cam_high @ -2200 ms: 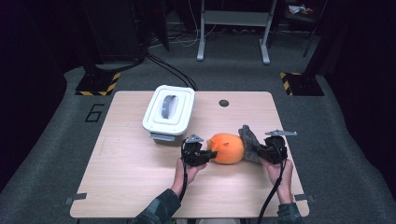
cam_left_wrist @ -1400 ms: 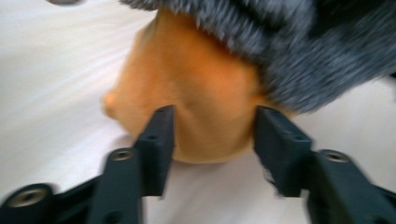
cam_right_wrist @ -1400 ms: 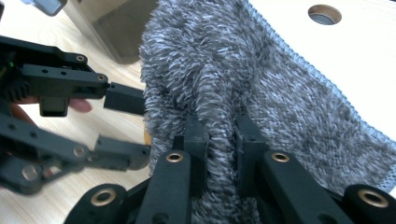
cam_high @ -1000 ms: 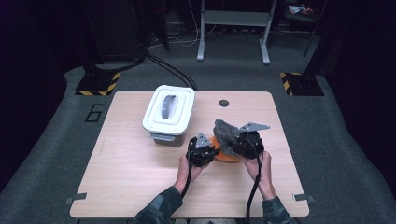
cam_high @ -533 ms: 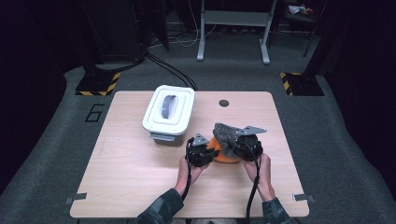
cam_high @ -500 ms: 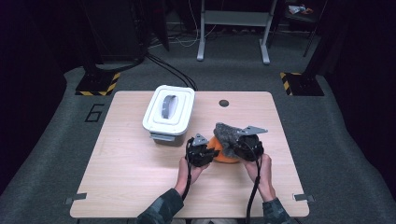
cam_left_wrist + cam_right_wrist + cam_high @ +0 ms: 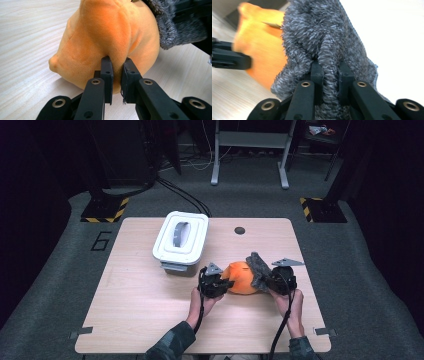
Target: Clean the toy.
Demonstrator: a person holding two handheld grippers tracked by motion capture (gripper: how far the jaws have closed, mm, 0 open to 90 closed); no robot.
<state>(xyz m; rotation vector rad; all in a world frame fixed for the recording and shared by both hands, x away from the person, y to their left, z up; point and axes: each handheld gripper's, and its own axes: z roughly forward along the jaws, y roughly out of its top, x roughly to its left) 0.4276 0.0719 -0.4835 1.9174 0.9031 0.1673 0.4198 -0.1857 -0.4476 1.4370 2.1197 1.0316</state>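
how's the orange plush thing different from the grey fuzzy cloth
The orange plush is smooth, short-napped and puffed into a rounded shape; the grey cloth is shaggy, long-fibred and limp, draped against the plush's side. The plush rests on the table with a fold pinched by the left gripper; the cloth has a fold pinched by the right gripper. Both are soft fabric, each clamped between shut jaws, and they touch each other.

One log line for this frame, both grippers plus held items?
left gripper: shut on round orange plush toy | right gripper: shut on fuzzy grey cloth | cloth against toy | toy on wooden table
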